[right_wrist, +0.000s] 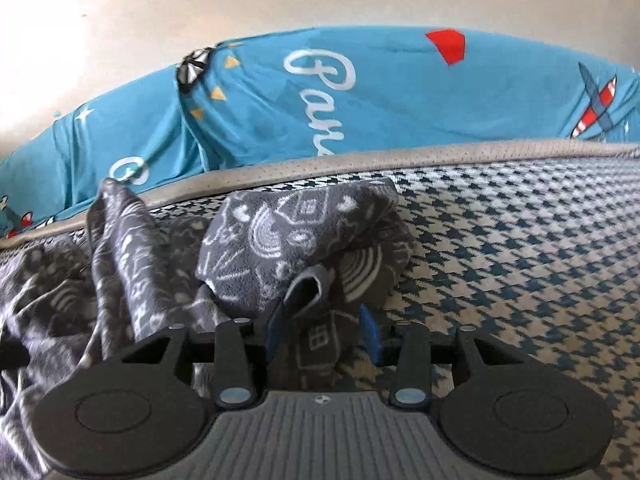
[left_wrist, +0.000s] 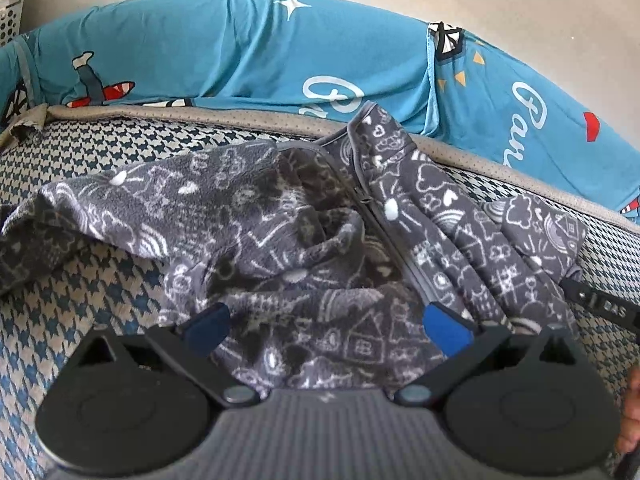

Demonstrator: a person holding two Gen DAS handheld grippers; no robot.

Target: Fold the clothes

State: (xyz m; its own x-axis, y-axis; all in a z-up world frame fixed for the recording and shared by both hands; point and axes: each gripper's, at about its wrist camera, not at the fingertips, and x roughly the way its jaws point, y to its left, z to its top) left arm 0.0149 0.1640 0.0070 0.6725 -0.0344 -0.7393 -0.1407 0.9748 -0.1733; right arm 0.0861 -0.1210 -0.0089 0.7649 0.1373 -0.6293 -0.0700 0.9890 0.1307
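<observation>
Soft, light grey fleece zip jacket with white doodle print (left_wrist: pixel 280 220) lies crumpled mid-frame on the houndstooth-patterned mattress (left_wrist: pixel 100 280); it looks floppy and should drape, so hems and cuffs are the best holds. Left hand-held gripper (left_wrist: pixel 326 326) hovers spread wide over the hem. Right hand-held gripper (right_wrist: pixel 324 332) sits narrow, pinching a sleeve fold at centre frame.

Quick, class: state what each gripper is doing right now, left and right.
Left gripper: open, jaws spread wide over the grey fleece jacket, gripping nothing.
Right gripper: jaws narrowed around a fold of the jacket; whether it is clamped cannot be told.
</observation>
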